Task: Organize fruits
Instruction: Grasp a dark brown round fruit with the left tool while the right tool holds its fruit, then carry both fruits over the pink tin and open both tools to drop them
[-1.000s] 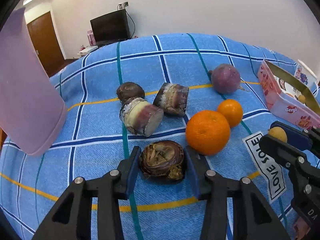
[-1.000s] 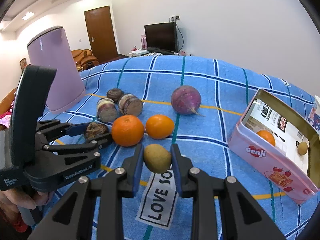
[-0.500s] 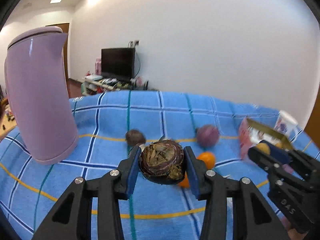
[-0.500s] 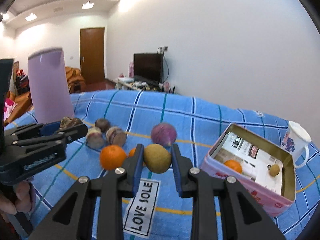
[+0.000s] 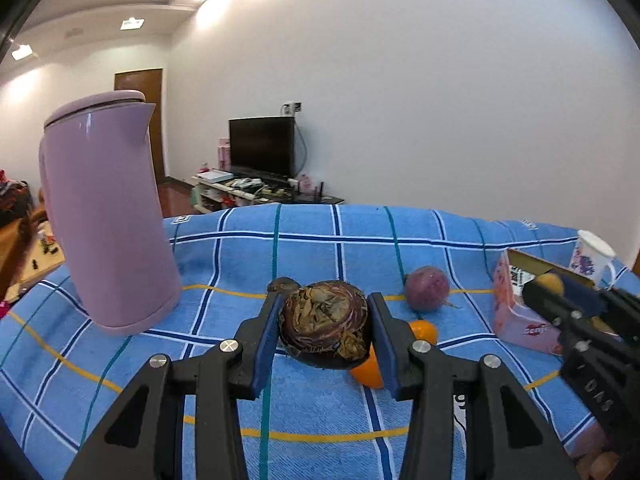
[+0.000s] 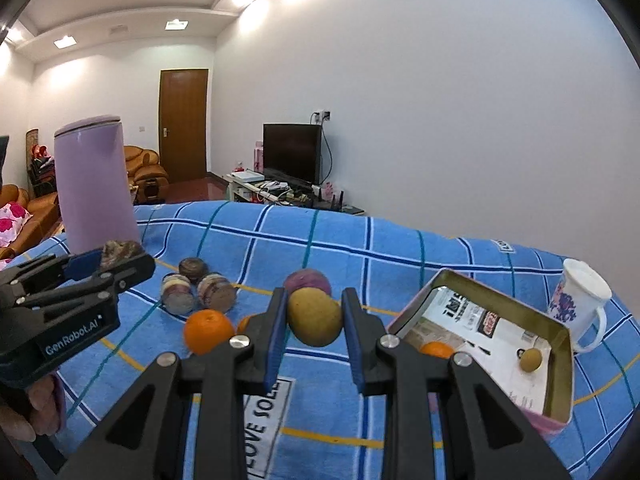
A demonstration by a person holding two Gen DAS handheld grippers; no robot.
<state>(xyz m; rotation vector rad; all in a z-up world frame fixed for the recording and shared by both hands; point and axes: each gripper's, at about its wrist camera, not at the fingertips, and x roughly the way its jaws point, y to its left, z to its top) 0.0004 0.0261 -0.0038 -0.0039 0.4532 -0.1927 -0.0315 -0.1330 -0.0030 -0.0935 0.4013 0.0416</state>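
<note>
Both wrist views low, forward-facing; share blue checked cloth (image 5: 320,412) (image 6: 320,240).

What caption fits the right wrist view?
Right gripper holds a yellow-green oval fruit above the blue checked cloth, near the pink tin box.

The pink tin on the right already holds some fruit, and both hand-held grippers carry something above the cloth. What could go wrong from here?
1. The left hand-held gripper grips a dark, flaky bulb that looks like a root, not fruit; it may land wrongly in the pink tin.
2. The kiwi in the right hand-held gripper is round, held by two narrow pads, and could slip.
3. The white mug beside the tin might be knocked.
</note>
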